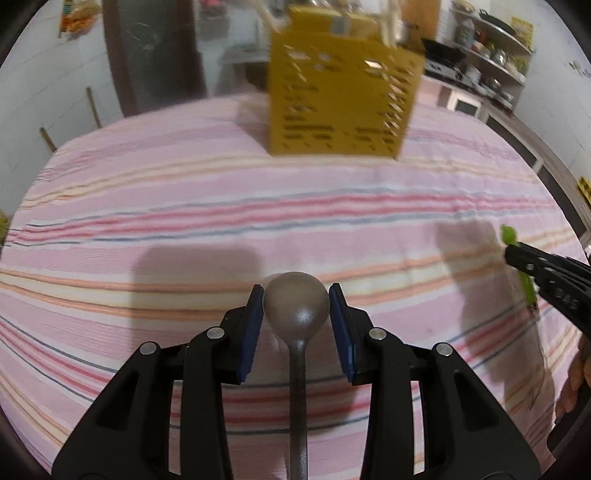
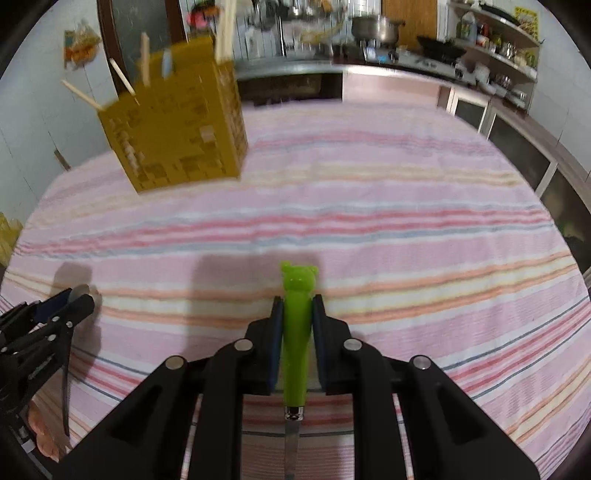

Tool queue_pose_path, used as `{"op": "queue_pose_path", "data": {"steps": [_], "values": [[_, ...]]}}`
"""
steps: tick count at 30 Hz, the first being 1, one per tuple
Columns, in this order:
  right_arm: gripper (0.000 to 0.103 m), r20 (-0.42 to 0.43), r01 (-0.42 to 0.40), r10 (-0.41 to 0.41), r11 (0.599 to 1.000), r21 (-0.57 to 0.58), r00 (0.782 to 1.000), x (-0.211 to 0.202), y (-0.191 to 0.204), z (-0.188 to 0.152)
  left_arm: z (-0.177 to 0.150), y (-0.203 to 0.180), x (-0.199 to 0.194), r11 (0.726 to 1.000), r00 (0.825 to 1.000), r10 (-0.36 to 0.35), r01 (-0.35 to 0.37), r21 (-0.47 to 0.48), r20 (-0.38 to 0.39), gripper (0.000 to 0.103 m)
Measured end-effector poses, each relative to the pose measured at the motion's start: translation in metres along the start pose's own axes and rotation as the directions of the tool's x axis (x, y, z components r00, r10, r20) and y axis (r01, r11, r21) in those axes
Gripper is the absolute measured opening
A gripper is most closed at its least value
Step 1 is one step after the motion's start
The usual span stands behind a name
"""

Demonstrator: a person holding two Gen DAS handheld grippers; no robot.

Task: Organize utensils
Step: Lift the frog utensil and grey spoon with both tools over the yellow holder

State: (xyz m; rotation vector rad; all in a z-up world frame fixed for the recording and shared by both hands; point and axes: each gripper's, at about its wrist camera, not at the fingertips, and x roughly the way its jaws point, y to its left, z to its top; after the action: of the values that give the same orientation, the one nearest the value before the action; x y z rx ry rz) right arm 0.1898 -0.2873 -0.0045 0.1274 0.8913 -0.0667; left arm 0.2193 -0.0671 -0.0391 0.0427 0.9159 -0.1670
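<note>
My left gripper is shut on the bowl of a dark metal spoon, its handle running back toward the camera. My right gripper is shut on the green bear-topped handle of a utensil, its metal end pointing back under the gripper. A yellow perforated utensil holder stands at the far side of the table; in the right wrist view the holder sits at far left with several wooden sticks in it. Each gripper shows in the other's view: the right one, the left one.
The table is covered by a pink striped cloth. Behind it are a kitchen counter with a pot and shelves of jars at the right. A dark door frame stands at the back left.
</note>
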Motion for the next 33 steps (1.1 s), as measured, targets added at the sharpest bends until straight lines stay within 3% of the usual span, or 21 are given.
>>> {"op": "queue_pose_path", "data": {"steps": [4, 11, 23, 28, 33], "values": [[0.016, 0.112, -0.012, 0.013, 1.000, -0.009, 0.994, -0.021, 0.014, 0.006, 0.005, 0.017, -0.017, 0.999, 0.997, 0.004, -0.001, -0.042, 0.077, 0.035], [0.016, 0.262, -0.027, 0.030, 1.000, -0.015, 0.965, -0.042, 0.032, 0.015, 0.013, 0.039, -0.053, 0.996, 0.973, 0.024, -0.003, -0.089, 0.230, 0.035], [0.016, 0.485, -0.027, 0.035, 0.999, -0.024, 0.874, -0.074, 0.045, 0.031, 0.031, 0.050, -0.093, 0.995, 0.914, 0.036, 0.006, -0.100, 0.403, 0.035], [0.015, 0.520, -0.024, 0.040, 0.999, -0.038, 0.853, -0.076, 0.047, 0.037, 0.040, 0.048, -0.098, 0.995, 0.898, 0.023, 0.024, -0.100, 0.439, 0.035], [0.015, 0.505, -0.029, 0.043, 0.999, -0.036, 0.862, -0.066, 0.044, 0.041, 0.048, 0.045, -0.098, 0.995, 0.881, 0.005, 0.044, -0.092, 0.473, 0.035]]}}
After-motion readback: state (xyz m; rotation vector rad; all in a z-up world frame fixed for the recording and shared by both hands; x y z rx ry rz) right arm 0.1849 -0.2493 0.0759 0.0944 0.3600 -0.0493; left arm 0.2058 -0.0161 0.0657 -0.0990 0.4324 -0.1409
